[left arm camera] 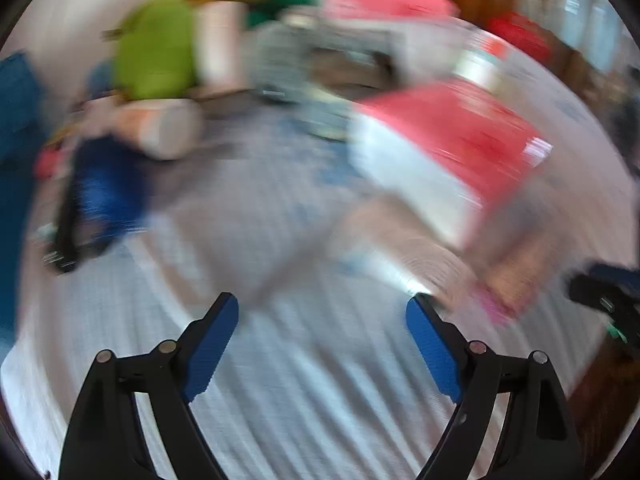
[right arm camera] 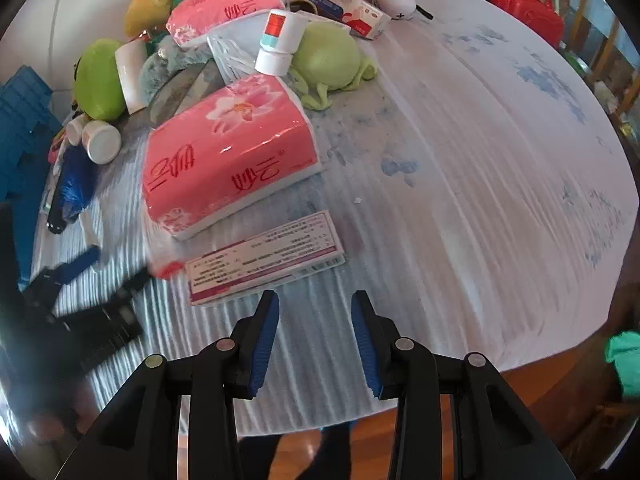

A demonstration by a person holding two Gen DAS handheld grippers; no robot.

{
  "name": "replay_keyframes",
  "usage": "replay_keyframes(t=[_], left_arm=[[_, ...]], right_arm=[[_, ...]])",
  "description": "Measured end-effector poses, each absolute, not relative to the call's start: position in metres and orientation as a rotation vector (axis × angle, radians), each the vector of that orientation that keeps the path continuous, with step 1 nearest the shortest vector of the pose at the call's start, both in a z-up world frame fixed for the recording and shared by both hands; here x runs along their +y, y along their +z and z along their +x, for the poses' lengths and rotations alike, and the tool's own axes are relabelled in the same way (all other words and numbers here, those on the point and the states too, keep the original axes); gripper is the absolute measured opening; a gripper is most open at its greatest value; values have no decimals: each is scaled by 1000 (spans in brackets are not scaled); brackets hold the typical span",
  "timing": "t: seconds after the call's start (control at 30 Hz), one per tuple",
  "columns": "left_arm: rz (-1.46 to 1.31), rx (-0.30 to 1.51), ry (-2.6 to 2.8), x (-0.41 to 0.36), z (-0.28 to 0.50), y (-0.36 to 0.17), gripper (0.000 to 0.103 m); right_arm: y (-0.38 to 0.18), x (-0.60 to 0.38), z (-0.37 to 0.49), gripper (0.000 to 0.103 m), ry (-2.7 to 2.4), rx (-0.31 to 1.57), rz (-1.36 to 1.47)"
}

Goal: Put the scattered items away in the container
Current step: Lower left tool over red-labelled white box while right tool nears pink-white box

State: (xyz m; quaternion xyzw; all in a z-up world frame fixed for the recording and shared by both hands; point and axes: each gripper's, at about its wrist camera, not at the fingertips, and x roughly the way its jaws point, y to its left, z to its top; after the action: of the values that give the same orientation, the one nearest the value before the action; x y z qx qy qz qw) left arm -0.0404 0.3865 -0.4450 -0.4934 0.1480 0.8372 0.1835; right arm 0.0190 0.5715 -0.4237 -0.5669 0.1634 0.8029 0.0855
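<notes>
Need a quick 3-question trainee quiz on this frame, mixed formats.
1. True or false: the right gripper holds the flat box.
2. What lies directly behind the flat box? A) tissue pack B) red case C) panda toy
3. Fill in: the left gripper has its jaws ____.

Key: 1 false, it is open and short of the box; 2 A; 3 open.

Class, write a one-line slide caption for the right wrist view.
Open right gripper hovers near a flat medicine box beside a pink tissue pack on the cluttered table.
</notes>
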Motion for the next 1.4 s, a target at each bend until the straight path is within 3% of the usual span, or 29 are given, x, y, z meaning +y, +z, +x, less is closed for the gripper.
replay_keyframes(t=[0.33,0.53,0.57,0.67,1.03,1.33,1.4], left_arm=[[-1415,205,2297,387,-35,-416,86],[-1457,269,2352,418,-37,-433,86],[-1449,261,2357,421,-39,-437,85],[-1489,309,2391,420,-39,-445,61],[-1478,245,2372,393,-43,-453,50],[-1396,300,2241,397,-44,-458,50],[-1388,313,2225,393,-47,-459,45]], right_arm=[[-425,580,8,37,2415,526,-1686],[-422,590,0,37,2445,527,-1731],[-422,592,-2,37,2454,530,-1731],[-426,592,-8,38,2471,566,-1769],[-437,595,-49,38,2440,414,-1788],[-423,582,-42,39,2411,611,-1700],[-426,572,-48,39,2411,642,-1688]])
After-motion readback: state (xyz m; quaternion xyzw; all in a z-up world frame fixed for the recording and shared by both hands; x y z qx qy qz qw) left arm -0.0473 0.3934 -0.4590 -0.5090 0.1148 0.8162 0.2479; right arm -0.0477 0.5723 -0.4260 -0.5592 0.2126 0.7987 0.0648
